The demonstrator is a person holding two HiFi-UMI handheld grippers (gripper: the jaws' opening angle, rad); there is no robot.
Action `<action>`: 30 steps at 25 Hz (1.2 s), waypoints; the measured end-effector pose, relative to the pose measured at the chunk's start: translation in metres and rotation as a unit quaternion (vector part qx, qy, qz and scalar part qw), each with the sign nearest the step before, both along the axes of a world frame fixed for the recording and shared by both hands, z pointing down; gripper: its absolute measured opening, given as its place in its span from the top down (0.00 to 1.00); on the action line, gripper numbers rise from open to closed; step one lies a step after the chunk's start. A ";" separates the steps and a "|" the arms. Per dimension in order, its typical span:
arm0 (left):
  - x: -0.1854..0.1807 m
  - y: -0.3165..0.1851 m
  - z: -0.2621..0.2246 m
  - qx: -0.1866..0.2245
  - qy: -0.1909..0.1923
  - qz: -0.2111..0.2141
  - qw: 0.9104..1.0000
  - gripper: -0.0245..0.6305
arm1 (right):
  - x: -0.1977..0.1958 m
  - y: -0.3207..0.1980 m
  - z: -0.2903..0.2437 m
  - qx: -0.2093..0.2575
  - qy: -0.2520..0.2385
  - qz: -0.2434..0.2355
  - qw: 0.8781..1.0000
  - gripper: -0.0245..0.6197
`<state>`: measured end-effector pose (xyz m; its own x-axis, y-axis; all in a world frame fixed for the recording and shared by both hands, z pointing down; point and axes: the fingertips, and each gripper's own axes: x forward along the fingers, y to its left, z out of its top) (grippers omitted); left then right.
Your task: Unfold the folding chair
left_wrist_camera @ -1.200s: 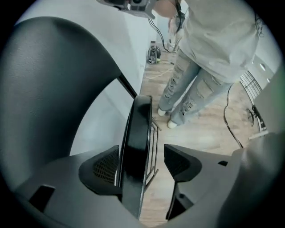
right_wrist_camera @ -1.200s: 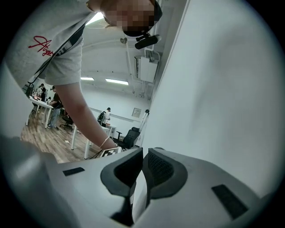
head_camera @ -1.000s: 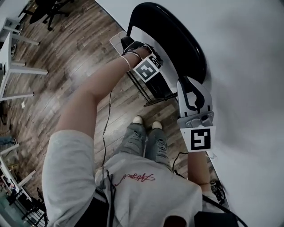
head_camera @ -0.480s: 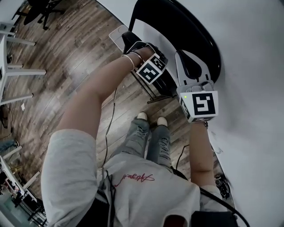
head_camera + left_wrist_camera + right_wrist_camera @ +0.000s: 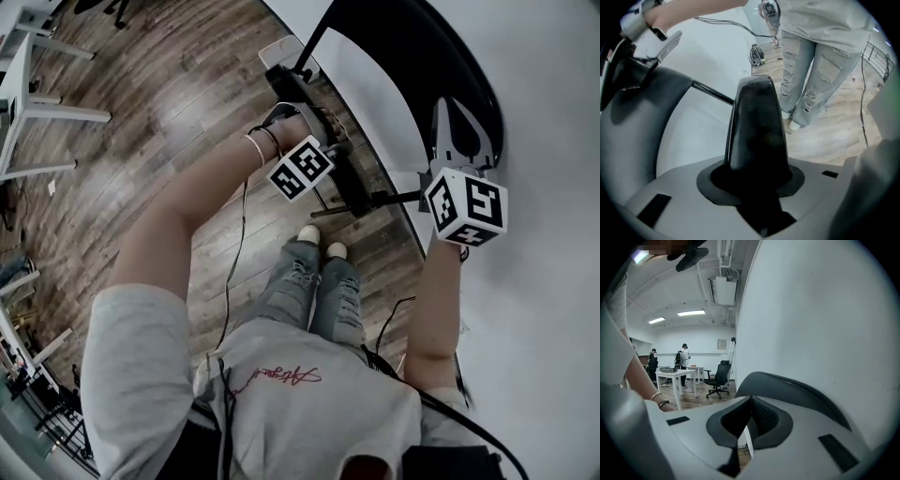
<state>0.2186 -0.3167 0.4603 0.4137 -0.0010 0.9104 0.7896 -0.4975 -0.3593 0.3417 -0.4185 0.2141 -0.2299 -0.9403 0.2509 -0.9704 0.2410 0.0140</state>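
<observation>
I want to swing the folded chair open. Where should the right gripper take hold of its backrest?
Probably the curved top rim of the backrest, from above on the room side: that thin edge suits two jaws, the wall blocks the far side, and the right gripper, jaws together, is beside it.

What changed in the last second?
The left gripper has just been closing and now clamps the chair by a black edge. The right gripper moved forward, up to the chair's top edge. The chair still stands folded by the wall.
</observation>
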 end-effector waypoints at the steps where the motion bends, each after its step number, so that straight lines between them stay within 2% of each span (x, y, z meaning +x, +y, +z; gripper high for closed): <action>1: -0.008 0.001 -0.001 0.007 0.011 0.001 1.000 0.69 | -0.002 -0.001 -0.001 0.005 0.003 0.001 1.000 0.93; 3: -0.026 0.007 -0.004 0.022 0.035 0.002 0.999 0.69 | -0.011 0.001 -0.008 0.019 0.035 -0.002 0.999 0.93; 5: -0.044 0.015 -0.006 0.036 0.057 -0.003 0.998 0.69 | -0.020 0.010 -0.017 0.042 0.093 -0.004 0.995 0.93; 7: -0.055 0.023 -0.002 0.047 0.074 -0.004 0.996 0.69 | -0.023 0.021 -0.016 0.059 0.110 -0.005 0.992 0.93; 11: -0.068 0.040 0.007 0.057 0.092 -0.002 0.994 0.69 | -0.048 0.050 0.007 0.073 0.050 -0.028 0.996 0.93; 15: -0.089 0.064 0.023 0.066 0.109 -0.004 0.992 0.68 | -0.124 0.099 0.049 0.049 -0.044 -0.080 0.995 0.93; 17: -0.102 0.078 0.032 0.079 0.127 -0.007 0.989 0.67 | -0.167 0.126 0.075 0.033 -0.049 -0.089 0.994 0.93; 19: -0.116 0.092 0.040 0.098 0.152 -0.006 0.983 0.66 | -0.205 0.154 0.100 0.023 -0.029 -0.080 0.996 0.93; 21: -0.132 0.105 0.049 0.108 0.179 -0.008 0.978 0.65 | -0.230 0.174 0.116 0.027 -0.003 -0.050 0.998 0.93; 24: -0.159 0.125 0.067 0.084 0.198 -0.022 0.976 0.65 | -0.247 0.185 0.132 0.053 0.008 0.023 0.998 0.93; 25: -0.165 0.129 0.070 0.093 0.210 -0.022 0.973 0.66 | -0.251 0.187 0.139 0.060 0.004 0.046 0.997 0.93; 26: -0.167 0.127 0.070 0.122 0.230 -0.018 0.965 0.66 | -0.255 0.189 0.147 0.065 0.005 0.065 0.996 0.93; 28: -0.171 0.120 0.065 0.195 0.273 -0.007 0.942 0.65 | -0.266 0.193 0.166 0.070 0.022 0.087 0.994 0.93; 29: -0.176 0.121 0.068 0.209 0.283 -0.005 0.936 0.65 | -0.272 0.195 0.176 0.070 0.027 0.093 0.993 0.93; 30: -0.183 0.125 0.075 0.211 0.289 -0.005 0.934 0.65 | -0.278 0.197 0.184 0.071 0.025 0.096 0.993 0.93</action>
